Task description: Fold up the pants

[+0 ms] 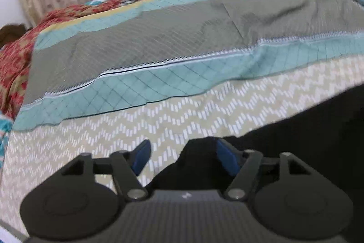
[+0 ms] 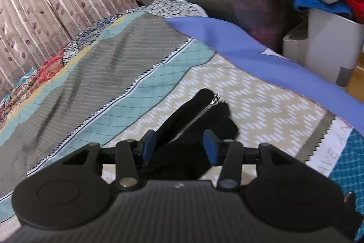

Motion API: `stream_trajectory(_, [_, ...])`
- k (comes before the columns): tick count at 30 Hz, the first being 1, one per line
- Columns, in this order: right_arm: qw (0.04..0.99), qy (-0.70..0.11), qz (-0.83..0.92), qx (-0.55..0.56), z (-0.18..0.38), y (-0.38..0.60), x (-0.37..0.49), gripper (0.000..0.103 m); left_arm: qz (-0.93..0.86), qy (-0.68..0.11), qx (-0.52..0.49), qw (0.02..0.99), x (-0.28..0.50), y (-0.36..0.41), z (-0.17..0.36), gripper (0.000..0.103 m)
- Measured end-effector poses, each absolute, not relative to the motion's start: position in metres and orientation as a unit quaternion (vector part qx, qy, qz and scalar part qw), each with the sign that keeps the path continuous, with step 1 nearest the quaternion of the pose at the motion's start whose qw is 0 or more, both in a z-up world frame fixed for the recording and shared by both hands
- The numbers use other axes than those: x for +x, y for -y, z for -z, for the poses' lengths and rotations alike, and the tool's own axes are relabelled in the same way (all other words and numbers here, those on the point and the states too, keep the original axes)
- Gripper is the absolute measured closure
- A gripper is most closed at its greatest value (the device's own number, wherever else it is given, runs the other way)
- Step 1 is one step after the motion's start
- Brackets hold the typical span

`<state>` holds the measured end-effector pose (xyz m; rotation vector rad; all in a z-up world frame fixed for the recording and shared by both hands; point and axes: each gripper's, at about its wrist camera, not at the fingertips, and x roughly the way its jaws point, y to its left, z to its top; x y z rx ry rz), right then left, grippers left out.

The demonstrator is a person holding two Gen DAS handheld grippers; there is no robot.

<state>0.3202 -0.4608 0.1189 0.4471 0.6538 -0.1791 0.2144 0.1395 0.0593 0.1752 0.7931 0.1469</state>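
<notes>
Both wrist cameras sit low and close over the quilt [image 1: 204, 106], facing forward toward the curtain [image 2: 45, 3] at 11 to 12 o'clock. They share the quilt's grey-and-teal bands.

Only one piece of lettering shows: a white fabric band with a zigzag edge [image 2: 334, 142], near the right edge of the patchwork quilted bedspread [image 2: 261, 104] in the right wrist view, bears grey capital letters reading roughly "AVE A", cut off at both ends. A small pale mark on each gripper's black ribbed body is too small to read. Nothing else legible.
</notes>
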Motion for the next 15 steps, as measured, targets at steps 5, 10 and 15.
stream_trajectory(5, [0.922,-0.296,0.103,0.225,-0.123,0.472,0.325,0.053,-0.05,-0.396,0.126,0.908,0.221,-0.131,-0.041,0.02])
stream_trajectory(10, [0.91,-0.314,0.101,0.253,-0.108,0.479,0.356,0.053,-0.035,-0.413,0.138,0.899,0.23,-0.12,-0.023,0.044])
stream_trajectory(15, [0.892,-0.313,0.166,0.281,-0.087,0.491,0.359,0.053,-0.04,-0.389,0.199,0.899,0.218,-0.098,-0.016,0.09])
